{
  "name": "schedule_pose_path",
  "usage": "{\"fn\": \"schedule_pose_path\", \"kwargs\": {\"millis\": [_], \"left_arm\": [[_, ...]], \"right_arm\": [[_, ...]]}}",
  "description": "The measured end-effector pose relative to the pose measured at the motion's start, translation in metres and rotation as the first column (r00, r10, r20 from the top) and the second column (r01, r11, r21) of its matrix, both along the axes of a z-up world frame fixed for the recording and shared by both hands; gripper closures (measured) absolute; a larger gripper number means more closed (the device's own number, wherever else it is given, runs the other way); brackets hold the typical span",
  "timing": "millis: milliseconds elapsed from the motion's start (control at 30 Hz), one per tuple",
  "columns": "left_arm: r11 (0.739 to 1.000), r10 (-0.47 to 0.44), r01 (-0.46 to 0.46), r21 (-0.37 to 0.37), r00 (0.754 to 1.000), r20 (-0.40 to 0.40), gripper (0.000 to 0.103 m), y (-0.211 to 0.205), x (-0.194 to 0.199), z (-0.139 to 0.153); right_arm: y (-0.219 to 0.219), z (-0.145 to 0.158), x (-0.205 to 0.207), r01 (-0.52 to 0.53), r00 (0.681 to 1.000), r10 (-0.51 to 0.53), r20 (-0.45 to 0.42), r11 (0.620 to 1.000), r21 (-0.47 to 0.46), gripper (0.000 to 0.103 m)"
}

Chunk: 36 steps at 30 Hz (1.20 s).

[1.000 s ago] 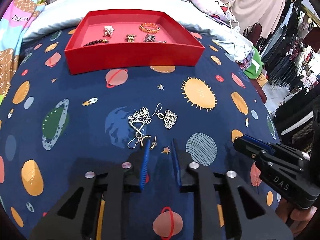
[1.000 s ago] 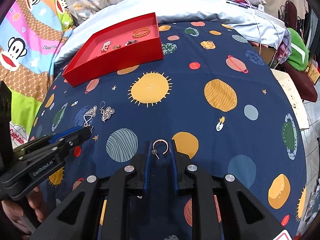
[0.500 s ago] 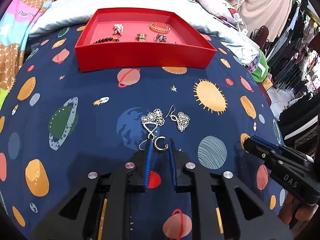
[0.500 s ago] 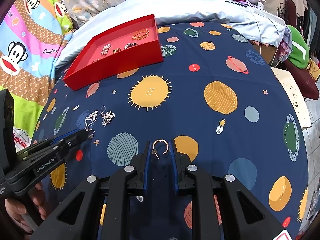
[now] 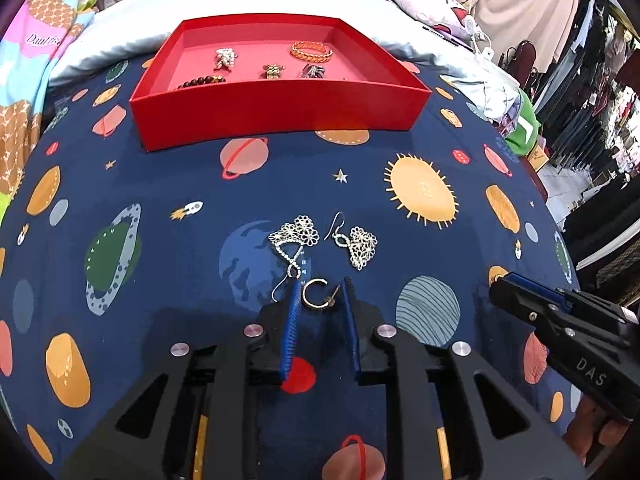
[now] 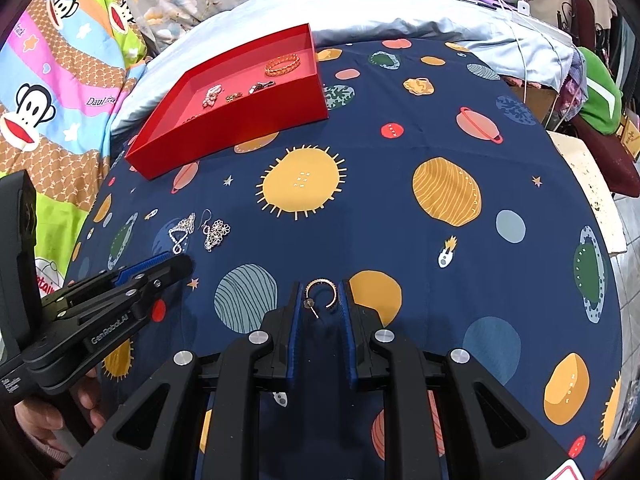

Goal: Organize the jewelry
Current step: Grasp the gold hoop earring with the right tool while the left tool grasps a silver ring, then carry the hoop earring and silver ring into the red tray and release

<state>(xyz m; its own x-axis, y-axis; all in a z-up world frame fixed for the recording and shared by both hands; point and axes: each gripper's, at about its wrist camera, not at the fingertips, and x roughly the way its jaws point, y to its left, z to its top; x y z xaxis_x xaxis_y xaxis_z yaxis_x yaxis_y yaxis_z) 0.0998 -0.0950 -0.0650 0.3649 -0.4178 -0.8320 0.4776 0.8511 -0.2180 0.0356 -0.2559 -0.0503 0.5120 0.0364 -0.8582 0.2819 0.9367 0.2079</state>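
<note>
My left gripper (image 5: 319, 293) is shut on a gold hoop earring (image 5: 314, 295), held between its blue pads just above the cloth. My right gripper (image 6: 319, 294) is shut on a rose-gold hoop earring (image 6: 320, 292) over the space-print cloth. Two silver floral drop earrings (image 5: 294, 238) (image 5: 358, 244) lie on the cloth just beyond the left gripper; they also show in the right wrist view (image 6: 182, 228) (image 6: 215, 232). A red tray (image 5: 280, 108) at the back holds several pieces, among them a gold bracelet (image 5: 311, 50) and a dark bead bracelet (image 5: 201, 81).
The navy planet-print cloth (image 6: 440, 152) covers a bed-like surface. A pale blue quilt (image 6: 400, 12) lies behind the tray (image 6: 224, 136). The right gripper's body (image 5: 568, 336) shows at the lower right of the left view. Clutter and a floor drop lie to the right.
The left gripper closed in on the gold hoop beside the floral earrings and now holds it. The right gripper kept its hoop and stayed about in place.
</note>
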Motion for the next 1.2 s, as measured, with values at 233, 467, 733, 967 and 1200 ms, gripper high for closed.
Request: {"fn": "schedule_pose_path", "kwargs": {"millis": [233, 467, 733, 967, 1200], "left_arm": [[1.000, -0.011, 0.011, 0.013, 1.000, 0.015, 0.087, -0.002, 0.001, 0.000], [1.000, -0.001, 0.001, -0.023, 1.000, 0.008, 0.087, 0.011, -0.005, 0.013], [0.997, 0.051, -0.049, -0.057, 0.998, 0.041, 0.087, 0.035, -0.004, 0.046], [0.991, 0.096, -0.087, -0.099, 0.992, 0.085, 0.087, 0.044, 0.023, 0.075], [0.985, 0.131, -0.114, -0.131, 0.982, 0.134, 0.087, 0.041, 0.066, 0.097]], "right_arm": [[0.003, -0.001, 0.001, -0.005, 1.000, 0.005, 0.001, 1.000, 0.004, 0.087], [0.008, 0.007, 0.001, -0.019, 1.000, 0.018, 0.012, 1.000, 0.006, 0.087], [0.014, 0.022, 0.010, -0.050, 0.998, 0.049, 0.048, 0.998, 0.024, 0.087], [0.020, 0.044, 0.037, -0.088, 0.991, 0.087, 0.103, 0.996, 0.005, 0.087], [0.018, 0.068, 0.085, -0.120, 0.978, 0.123, 0.167, 0.992, -0.030, 0.087]]}}
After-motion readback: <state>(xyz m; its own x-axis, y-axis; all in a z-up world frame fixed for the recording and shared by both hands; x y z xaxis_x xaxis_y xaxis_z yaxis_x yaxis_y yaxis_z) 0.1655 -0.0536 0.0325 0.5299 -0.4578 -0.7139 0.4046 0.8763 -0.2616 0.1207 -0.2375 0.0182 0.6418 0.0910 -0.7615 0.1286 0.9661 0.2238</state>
